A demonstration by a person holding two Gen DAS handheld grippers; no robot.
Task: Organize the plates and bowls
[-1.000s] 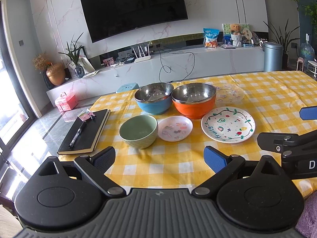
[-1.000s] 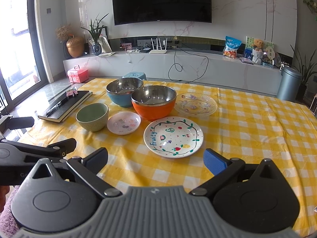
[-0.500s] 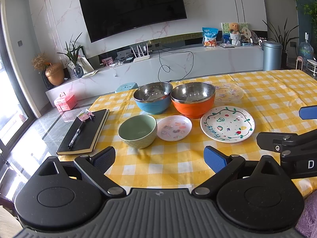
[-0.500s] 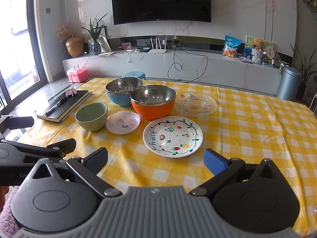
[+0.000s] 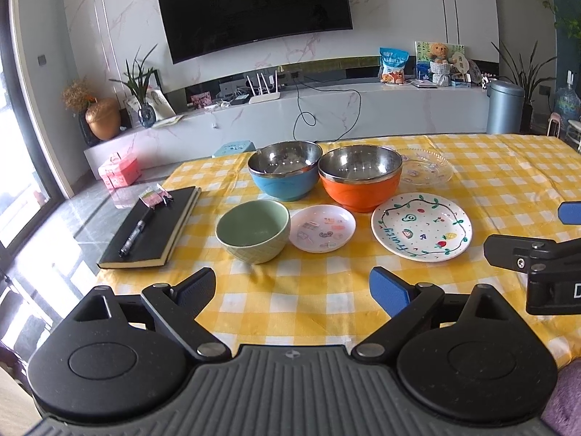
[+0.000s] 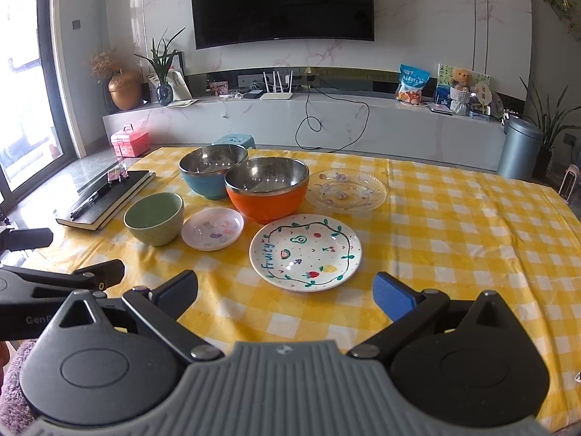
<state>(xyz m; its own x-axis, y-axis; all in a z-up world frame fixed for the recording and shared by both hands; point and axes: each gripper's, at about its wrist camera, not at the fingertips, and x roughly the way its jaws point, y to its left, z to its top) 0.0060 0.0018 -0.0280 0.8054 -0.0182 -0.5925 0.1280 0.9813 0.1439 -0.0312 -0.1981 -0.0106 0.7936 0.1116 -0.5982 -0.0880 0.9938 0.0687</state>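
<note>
We log the tongs first. The left gripper (image 5: 292, 287) sits at the bottom of its frame, jaws wide apart and holding nothing; the right gripper (image 6: 285, 290) likewise, jaws spread, empty. Each fingertip carries a flat blue rubbery pad.

Change noted: over the last second the dishes have crept only slightly in both views, and nothing on the cloth has been moved. We judge the sorting not yet begun, both tools merely nosing toward the ware.

Items, near to far, on the yellow-and-white checked tablecloth (image 5: 326, 301), soft and faintly creased:

1. Fruit-painted plate (image 6: 305, 251), right of centre. Glossy white ceramic, shallow, hand-drawn vine border.
2. Small pink dish (image 5: 322, 227), centre. Smooth, glazed, low rim, tiny printed figures.
3. Green bowl (image 5: 253, 230), left of centre, just beside the pink dish. Matte ceramic, deep, quilted pattern on the outer wall.
4. Orange bowl (image 5: 360, 178), behind the pink dish. Polished steel inside, coloured shell outside.
5. Blue bowl (image 5: 285, 170), touching or nearly touching the orange one; same make.
6. Clear glass plate (image 6: 345, 190), behind the painted plate. Transparent, scalloped, small flower prints.

Also present: black notebook (image 5: 152, 229) with a pen (image 5: 136, 232), mid-left, at the table edge.
</note>
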